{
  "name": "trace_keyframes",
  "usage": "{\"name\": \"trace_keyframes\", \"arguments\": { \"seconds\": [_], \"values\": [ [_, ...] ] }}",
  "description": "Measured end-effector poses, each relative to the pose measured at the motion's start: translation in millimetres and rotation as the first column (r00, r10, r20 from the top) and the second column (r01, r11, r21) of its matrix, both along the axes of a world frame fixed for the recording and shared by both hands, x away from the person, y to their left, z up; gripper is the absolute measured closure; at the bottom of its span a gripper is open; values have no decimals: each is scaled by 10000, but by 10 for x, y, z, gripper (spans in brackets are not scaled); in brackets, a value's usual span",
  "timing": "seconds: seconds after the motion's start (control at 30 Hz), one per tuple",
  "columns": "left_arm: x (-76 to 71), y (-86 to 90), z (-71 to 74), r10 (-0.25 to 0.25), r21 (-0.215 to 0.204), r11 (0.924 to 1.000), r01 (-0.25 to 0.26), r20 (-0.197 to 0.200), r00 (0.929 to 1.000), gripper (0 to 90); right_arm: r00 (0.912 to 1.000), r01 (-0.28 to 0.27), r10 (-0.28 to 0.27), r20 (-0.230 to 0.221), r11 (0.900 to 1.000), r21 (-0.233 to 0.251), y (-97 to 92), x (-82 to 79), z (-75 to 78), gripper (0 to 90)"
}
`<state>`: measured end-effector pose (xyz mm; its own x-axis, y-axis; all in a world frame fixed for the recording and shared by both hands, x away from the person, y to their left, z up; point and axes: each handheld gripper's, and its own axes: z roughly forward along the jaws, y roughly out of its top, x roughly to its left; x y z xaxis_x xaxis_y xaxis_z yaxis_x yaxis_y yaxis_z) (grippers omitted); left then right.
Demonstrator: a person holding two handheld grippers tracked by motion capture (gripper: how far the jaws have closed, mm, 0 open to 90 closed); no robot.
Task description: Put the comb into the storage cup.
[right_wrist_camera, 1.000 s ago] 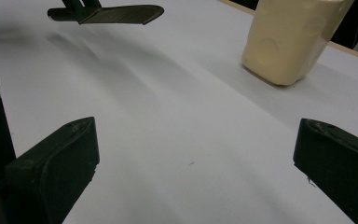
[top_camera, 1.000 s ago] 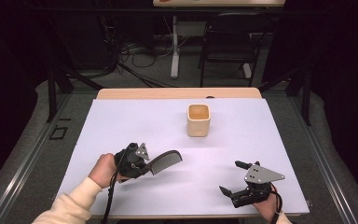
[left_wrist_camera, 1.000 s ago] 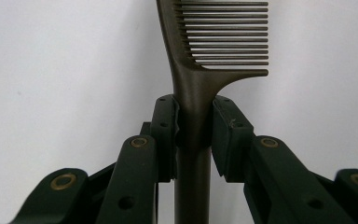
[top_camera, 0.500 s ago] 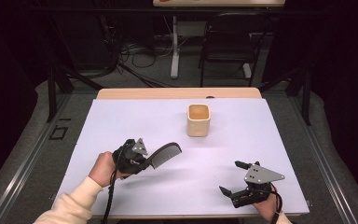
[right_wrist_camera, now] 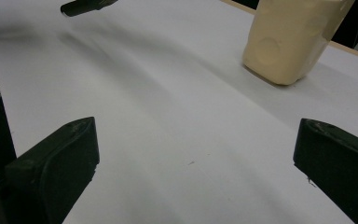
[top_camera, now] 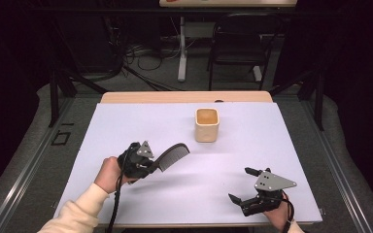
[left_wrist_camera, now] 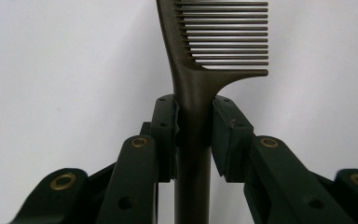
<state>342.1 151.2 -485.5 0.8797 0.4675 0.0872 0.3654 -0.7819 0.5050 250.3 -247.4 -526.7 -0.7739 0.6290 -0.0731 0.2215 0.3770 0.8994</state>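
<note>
Nearest, at the table's front edge on the right, the right gripper (top_camera: 242, 188) sits low over the white table (top_camera: 272, 141) with its jaws spread wide and nothing between them; bare sheet lies ahead of it in the right gripper view (right_wrist_camera: 191, 154). Across on the left, the left gripper (top_camera: 151, 166) is clamped on the handle of a dark comb (top_camera: 174, 156), both pads pressing the stem just below where the teeth begin (left_wrist_camera: 200, 88). That comb is lifted off the sheet, its toothed end pointing up and right toward the table's middle. Open white surface lies between the two tools and around them. Farther back, near the centre, a cream square cup (top_camera: 207, 124) stands upright, well apart from the comb. Behind the table's wooden far edge is grey floor with cables, a white post and a dark chair (top_camera: 238, 46).
</note>
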Motion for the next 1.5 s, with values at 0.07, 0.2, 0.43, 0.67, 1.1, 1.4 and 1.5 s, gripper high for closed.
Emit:
{"name": "trace_keyframes", "arguments": {
  "seconds": [0.07, 0.2, 0.43, 0.67, 1.1, 1.4, 1.5],
  "values": [
    [7, 2, 3, 90, -106, 9999, -89, 55, 9999, 722, 10000, -8, 8, 4, 10000, 0, 0, 0, 0, 0],
    [26, 7, 12, 276, -297, 9992, -272, 161, 9995, 722, 10000, -3, 3, -2, 10000, -3, 0, 0, 0, 0],
    [67, 16, 18, 578, -658, 9963, -552, 384, 9976, 722, 10000, -6, 6, -2, 10000, -4, 0, 0, 0, 0],
    [103, 15, 23, 821, -1037, 9917, -755, 609, 9948, 722, 10000, 1, -1, 6, 10000, -9, -1, 0, 0, 0],
    [173, -13, 29, 1147, -1614, 9818, -996, 868, 9896, 723, 10000, -24, 24, 7, 10000, -8, -1, -1, 0, 0],
    [229, -43, 37, 1336, -1861, 9760, -1130, 1021, 9858, 722, 10000, -15, 15, 3, 10000, -11, -1, 0, 0, 0],
    [249, -47, 41, 1422, -1977, 9729, -1196, 1043, 9843, 722, 10000, 7, -7, 26, 10000, 9, -2, -2, 2, 0]
  ]
}}
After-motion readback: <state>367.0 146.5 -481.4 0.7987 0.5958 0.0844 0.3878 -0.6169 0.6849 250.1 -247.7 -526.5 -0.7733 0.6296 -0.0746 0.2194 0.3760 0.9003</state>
